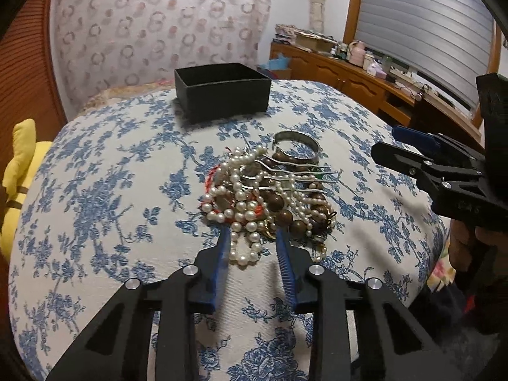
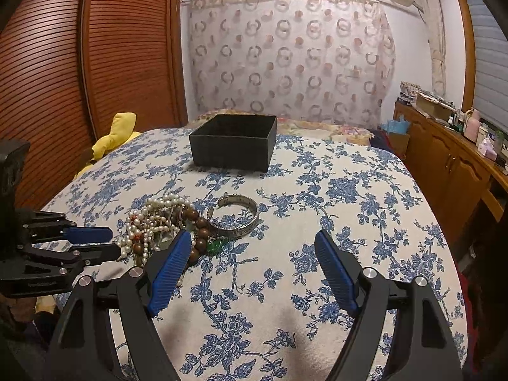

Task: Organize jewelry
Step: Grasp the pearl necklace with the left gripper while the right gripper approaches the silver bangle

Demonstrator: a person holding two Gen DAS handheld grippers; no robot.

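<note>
A tangled jewelry pile [image 1: 254, 197] lies mid-bed: pearl strands [image 1: 244, 219], brown wooden beads [image 1: 281, 216], silver wavy hairpins [image 1: 295, 174] and a silver bangle [image 1: 297, 146]. My left gripper [image 1: 252, 235] stands at the pile's near edge, its blue pads narrowed onto a hanging pearl strand. In the right wrist view it [image 2: 116, 241] comes in from the left with its tips at the pearls [image 2: 149, 222]. My right gripper [image 2: 254, 235] is open and holds nothing, just short of the bangle [image 2: 244, 231] and the wooden beads [image 2: 201, 222]. An open, empty black box [image 1: 222, 89] sits farther back.
The blue-flowered bedspread [image 1: 111, 190] covers the bed. A yellow plush toy [image 2: 117, 133] lies at its left edge by the slatted wooden door [image 2: 63, 63]. A wooden sideboard [image 2: 444, 158] with clutter runs along the right wall under the window.
</note>
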